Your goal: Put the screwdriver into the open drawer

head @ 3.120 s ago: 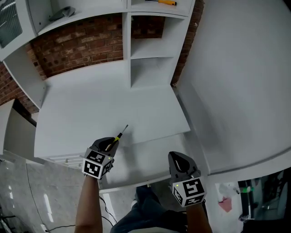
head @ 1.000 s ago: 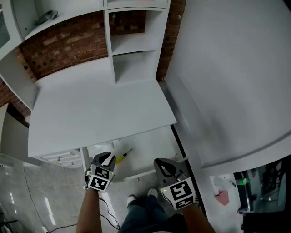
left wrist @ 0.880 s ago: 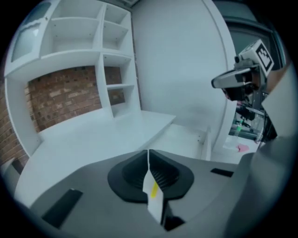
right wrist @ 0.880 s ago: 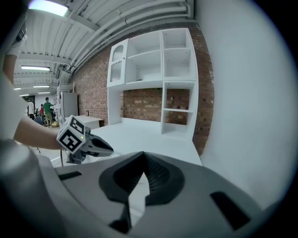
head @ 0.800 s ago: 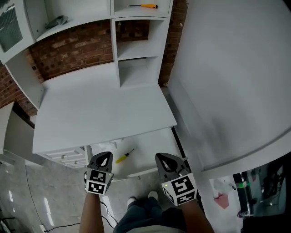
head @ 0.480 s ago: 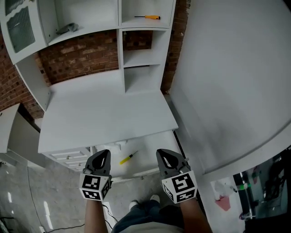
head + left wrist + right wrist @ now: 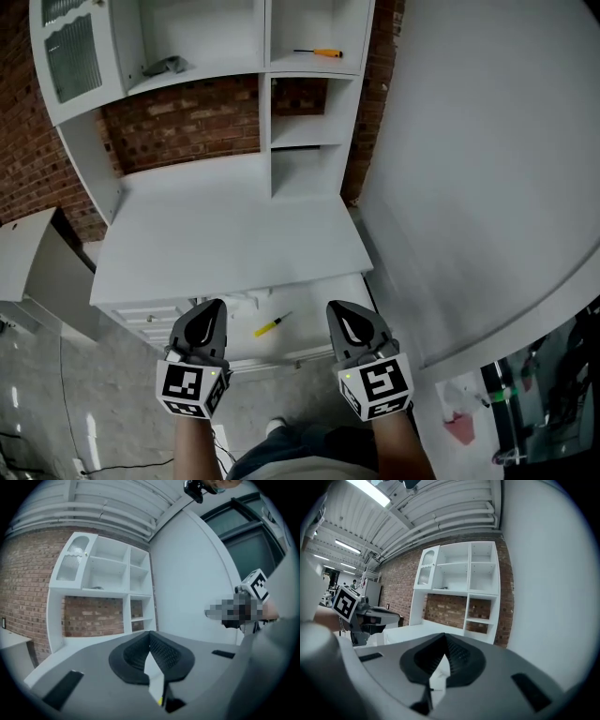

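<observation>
A small yellow-handled screwdriver (image 7: 271, 324) lies loose on the white floor of the open drawer (image 7: 314, 298) under the desk top (image 7: 234, 234). In the head view my left gripper (image 7: 214, 307) hangs above the drawer's front left corner, apart from the screwdriver, jaws shut and empty. On the other side my right gripper (image 7: 335, 309) hovers over the drawer's front right, also shut on nothing. The left gripper view has that gripper's jaws (image 7: 149, 635) closed together, pointing level at the shelf unit. My right gripper (image 7: 443, 636) looks the same in its own view.
A white shelf unit (image 7: 267, 94) stands at the back of the desk; an orange-handled screwdriver (image 7: 321, 52) and a grey object (image 7: 165, 66) lie on its upper shelves. Closed small drawers (image 7: 141, 314) sit left of the open one. A white wall (image 7: 487, 169) runs along the right.
My left gripper drew back from the screwdriver in the drawer, closed and rose. The right gripper rose too. The screwdriver stays lying in the drawer.
</observation>
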`<state>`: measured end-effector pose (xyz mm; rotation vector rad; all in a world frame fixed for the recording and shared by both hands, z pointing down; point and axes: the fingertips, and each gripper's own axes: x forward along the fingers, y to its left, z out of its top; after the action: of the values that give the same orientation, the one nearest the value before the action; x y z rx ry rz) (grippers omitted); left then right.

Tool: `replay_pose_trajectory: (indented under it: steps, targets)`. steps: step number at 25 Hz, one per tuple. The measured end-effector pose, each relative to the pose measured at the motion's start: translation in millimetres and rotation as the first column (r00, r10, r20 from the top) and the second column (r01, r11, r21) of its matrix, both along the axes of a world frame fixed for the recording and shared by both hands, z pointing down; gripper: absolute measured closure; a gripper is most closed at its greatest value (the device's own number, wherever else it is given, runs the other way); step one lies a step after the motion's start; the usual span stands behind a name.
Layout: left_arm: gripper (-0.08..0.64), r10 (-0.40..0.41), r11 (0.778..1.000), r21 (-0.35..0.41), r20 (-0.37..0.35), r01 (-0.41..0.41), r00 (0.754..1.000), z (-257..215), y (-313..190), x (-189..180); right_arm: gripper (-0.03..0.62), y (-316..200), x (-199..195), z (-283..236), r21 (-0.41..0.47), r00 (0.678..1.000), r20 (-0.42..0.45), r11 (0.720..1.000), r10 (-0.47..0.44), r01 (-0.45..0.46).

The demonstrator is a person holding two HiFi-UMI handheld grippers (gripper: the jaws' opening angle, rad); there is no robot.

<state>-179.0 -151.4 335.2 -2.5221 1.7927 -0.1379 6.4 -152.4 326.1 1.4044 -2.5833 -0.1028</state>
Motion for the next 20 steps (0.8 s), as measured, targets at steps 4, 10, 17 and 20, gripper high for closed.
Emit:
replay_pose_trajectory:
  steps: [4,10,17,20]
  targets:
    - [0.548,-0.050,0.997,0.054,-0.002,0.050,0.999,-20,15,3,0.584,8,2,-15,0.036,0.999,-0.012,0.998,-0.052,0.052]
    - [0.548,-0.071,0.991,0.114,0.027,0.068,0.997,-42,33,24,0.584,18,19,-34,0.078,0.997,-0.013,0.994,-0.073,0.074]
    - [0.546,-0.080,0.984,0.164,0.058,0.070,0.995,-62,53,36,0.583,29,30,-52,0.137,0.998,-0.013,0.989,-0.060,0.061]
    - [0.546,-0.086,0.980,0.187,0.064,0.073,0.994,-71,59,38,0.583,36,33,-59,0.165,0.998,-0.019,0.984,-0.061,0.063]
